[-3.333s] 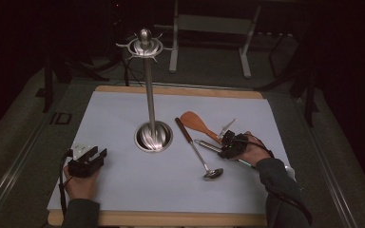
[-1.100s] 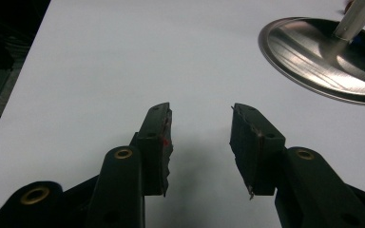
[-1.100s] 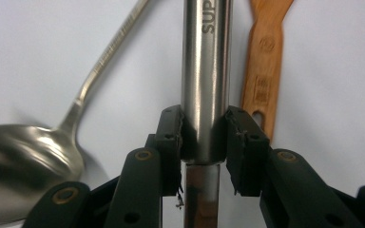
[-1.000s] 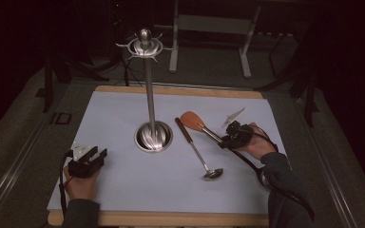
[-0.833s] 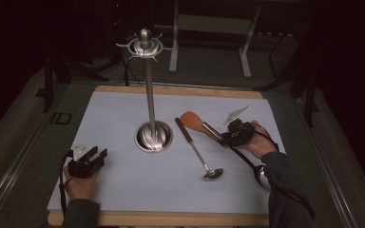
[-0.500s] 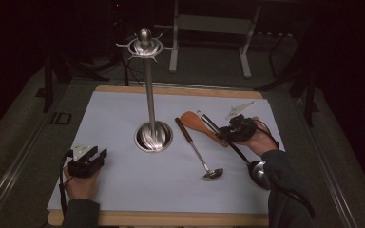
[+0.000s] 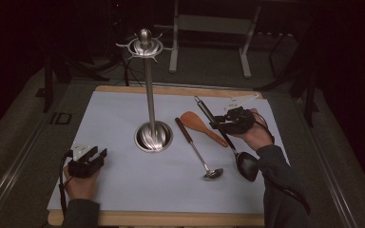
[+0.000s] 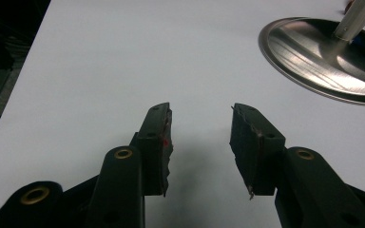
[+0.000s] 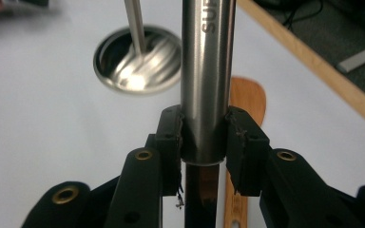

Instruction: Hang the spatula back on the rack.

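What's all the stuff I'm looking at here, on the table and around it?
Stand: one, silver pole with hooks on top and a round base, middle of the table.
Ladle: one, silver with a dark handle, lying right of the stand.
Wooden spatula: one, orange-brown, lying between the ladle and the right hand.
Large spoon: one, steel handle and black bowl, held off the table in the right gripper.
Table: one, white top with a wooden edge.
Metal frame: one, grey, on the floor beyond the table.
Left gripper: black, jaws apart with nothing between, near left corner.
Right gripper: black, clamped on the spoon's steel handle.
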`<control>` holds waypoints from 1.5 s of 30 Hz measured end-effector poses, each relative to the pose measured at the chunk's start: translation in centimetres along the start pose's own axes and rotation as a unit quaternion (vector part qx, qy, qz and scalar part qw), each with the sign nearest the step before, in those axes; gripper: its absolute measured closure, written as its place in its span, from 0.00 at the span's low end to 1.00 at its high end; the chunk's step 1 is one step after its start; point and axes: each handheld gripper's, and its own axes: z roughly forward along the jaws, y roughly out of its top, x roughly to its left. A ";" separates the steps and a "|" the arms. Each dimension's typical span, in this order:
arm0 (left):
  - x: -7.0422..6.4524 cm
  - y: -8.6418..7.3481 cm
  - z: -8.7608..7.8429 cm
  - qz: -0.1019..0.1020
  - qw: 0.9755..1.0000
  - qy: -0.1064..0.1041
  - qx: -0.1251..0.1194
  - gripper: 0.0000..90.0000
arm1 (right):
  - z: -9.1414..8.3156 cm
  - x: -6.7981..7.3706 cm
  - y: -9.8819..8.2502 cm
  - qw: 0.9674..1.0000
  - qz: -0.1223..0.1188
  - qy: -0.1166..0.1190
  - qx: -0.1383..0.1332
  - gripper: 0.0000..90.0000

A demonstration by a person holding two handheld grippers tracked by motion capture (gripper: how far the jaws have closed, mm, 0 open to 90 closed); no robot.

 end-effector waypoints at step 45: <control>0.0 0.0 0.0 -0.002 1.000 0.000 -0.002 0.66 | -2.7 3.4 5.7 0.986 -0.032 -0.062 -0.150 0.77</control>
